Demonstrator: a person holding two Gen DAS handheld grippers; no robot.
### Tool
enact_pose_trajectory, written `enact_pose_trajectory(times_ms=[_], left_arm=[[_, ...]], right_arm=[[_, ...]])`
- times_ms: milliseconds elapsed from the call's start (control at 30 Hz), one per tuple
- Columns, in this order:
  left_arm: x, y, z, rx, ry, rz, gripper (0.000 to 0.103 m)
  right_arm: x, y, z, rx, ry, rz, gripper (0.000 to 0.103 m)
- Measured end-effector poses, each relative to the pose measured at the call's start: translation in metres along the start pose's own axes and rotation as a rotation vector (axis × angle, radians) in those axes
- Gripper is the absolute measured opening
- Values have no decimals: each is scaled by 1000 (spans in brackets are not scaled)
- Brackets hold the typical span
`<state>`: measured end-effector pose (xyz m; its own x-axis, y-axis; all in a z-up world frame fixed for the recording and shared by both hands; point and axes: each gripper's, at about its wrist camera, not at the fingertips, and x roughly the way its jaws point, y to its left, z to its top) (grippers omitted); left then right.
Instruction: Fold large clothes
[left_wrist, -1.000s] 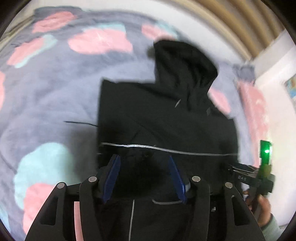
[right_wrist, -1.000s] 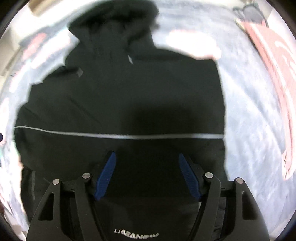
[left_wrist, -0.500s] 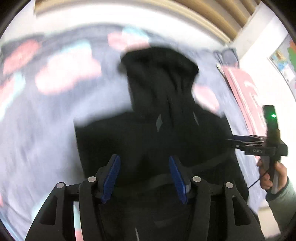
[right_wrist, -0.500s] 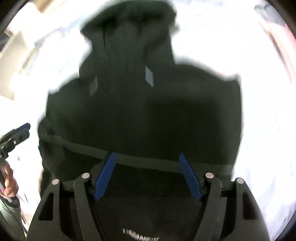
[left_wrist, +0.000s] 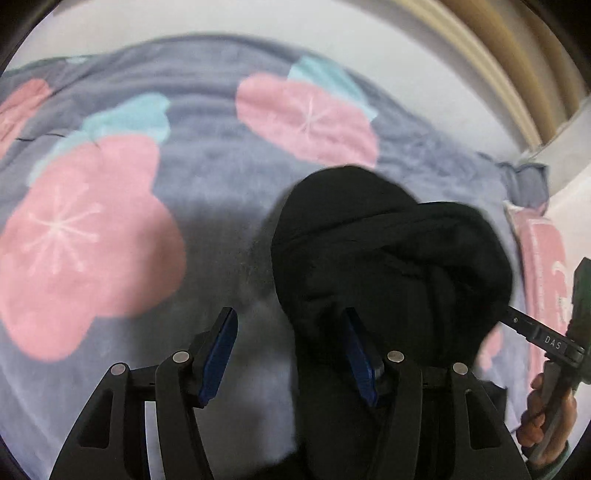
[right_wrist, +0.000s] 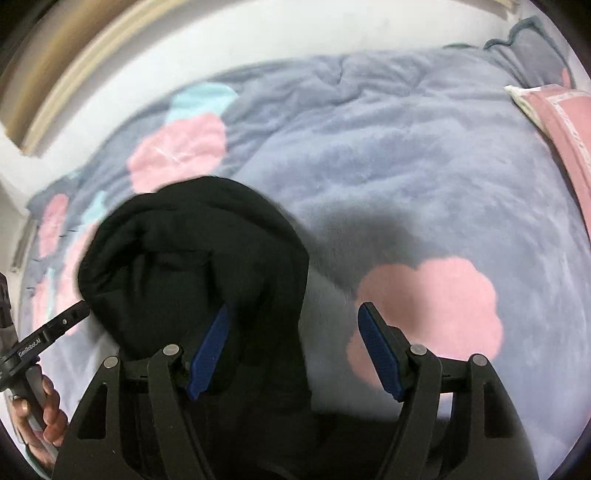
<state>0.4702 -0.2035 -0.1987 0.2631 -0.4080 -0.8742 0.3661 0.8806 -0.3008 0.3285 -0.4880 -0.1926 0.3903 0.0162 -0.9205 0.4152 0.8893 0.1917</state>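
Note:
A black hooded garment lies on a grey-blue blanket, its hood bunched at the far end; it also shows in the right wrist view. My left gripper is open, its right finger over the hood's left edge, its left finger over the blanket. My right gripper is open, its left finger against the hood's right edge, its right finger over the blanket. The right gripper's body shows at the right in the left wrist view. The garment's lower part is hidden beneath the grippers.
The blanket has pink and teal flower patches and covers a bed. A pink pillow lies at the right edge. A white wall and wooden slats stand behind the bed.
Both grippers have moved forward over the garment toward the hood. The garment's body with its pale stripe has dropped out of view and the hood now looks bunched up.

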Motion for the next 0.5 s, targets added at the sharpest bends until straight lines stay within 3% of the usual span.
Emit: enact_pose_trajectory(times_ms=[33, 67, 100, 167, 267, 300, 333, 433, 500], left_arm=[[11, 2, 5, 1, 3, 50, 58], [13, 8, 8, -20, -20, 82, 43], [12, 18, 12, -62, -41, 51, 33], [-15, 48, 10, -195, -120, -122, 33], [-38, 63, -8, -221, -153, -256, 36], [-37, 68, -14, -225, -142, -272, 38], [-28, 74, -20, -240, -113, -277, 39], [34, 103, -35, -326, 75, -248, 43], [42, 111, -42, -337, 50, -304, 44]], right_arm=[[12, 3, 3, -23, 27, 20, 23], [14, 4, 1, -37, 32, 10, 8], [8, 2, 1, -37, -2, -15, 8], [-7, -4, -5, -7, -60, 23, 7], [-42, -15, -32, -12, -176, 71, 7], [-42, -16, -39, -19, -178, 70, 7], [-35, -17, -44, -24, -156, 60, 7], [8, -20, -48, -24, -50, 33, 6], [45, -22, -48, -30, 55, 30, 7]])
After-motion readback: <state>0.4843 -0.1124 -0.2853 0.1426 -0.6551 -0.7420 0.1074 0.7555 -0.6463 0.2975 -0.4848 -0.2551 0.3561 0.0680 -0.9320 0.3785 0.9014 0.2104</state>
